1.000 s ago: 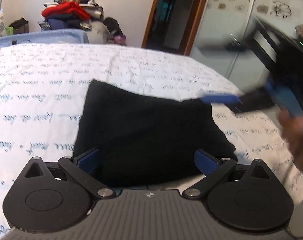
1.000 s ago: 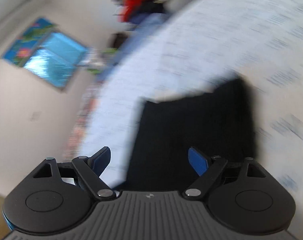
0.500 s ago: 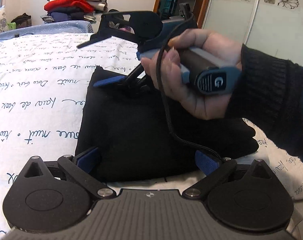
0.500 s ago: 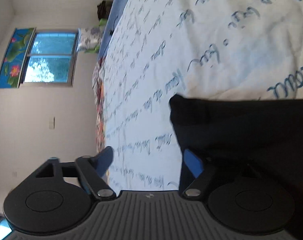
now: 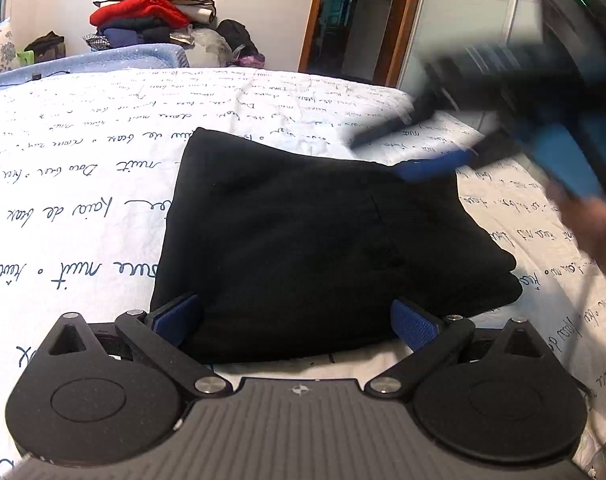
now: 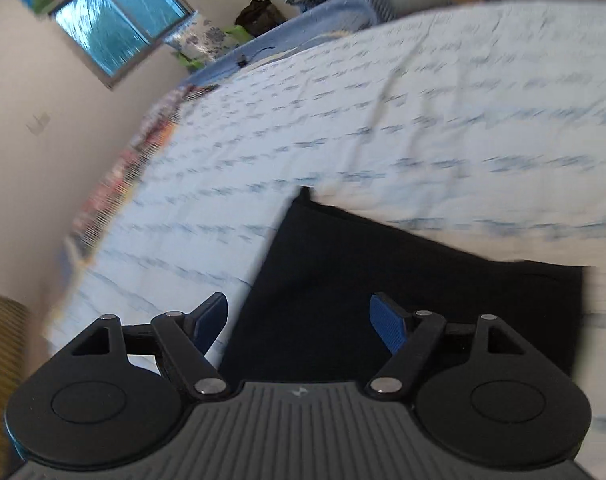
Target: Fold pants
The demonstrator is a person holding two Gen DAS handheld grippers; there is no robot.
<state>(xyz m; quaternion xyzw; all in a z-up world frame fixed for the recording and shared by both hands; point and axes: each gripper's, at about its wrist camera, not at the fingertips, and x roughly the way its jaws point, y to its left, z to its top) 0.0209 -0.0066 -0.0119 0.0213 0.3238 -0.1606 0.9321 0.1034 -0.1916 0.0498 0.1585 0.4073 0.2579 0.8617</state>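
Note:
The black pants (image 5: 319,236) lie folded in a compact stack on the white bed sheet with blue script (image 5: 83,184). My left gripper (image 5: 297,320) is open, its blue pads at either side of the stack's near edge. My right gripper (image 6: 299,322) is open and empty above the pants (image 6: 403,300). It shows blurred in the left wrist view (image 5: 435,160), over the stack's far right corner.
A pile of clothes (image 5: 151,16) stands beyond the bed's far edge beside a blue headboard (image 5: 103,60). A doorway (image 5: 351,16) and a floral wardrobe (image 5: 475,24) are at the right. A window (image 6: 115,28) is on the left wall.
My right gripper has swung back from the stack's far left to its far right corner and lifted. The left gripper and the pants have stayed put.

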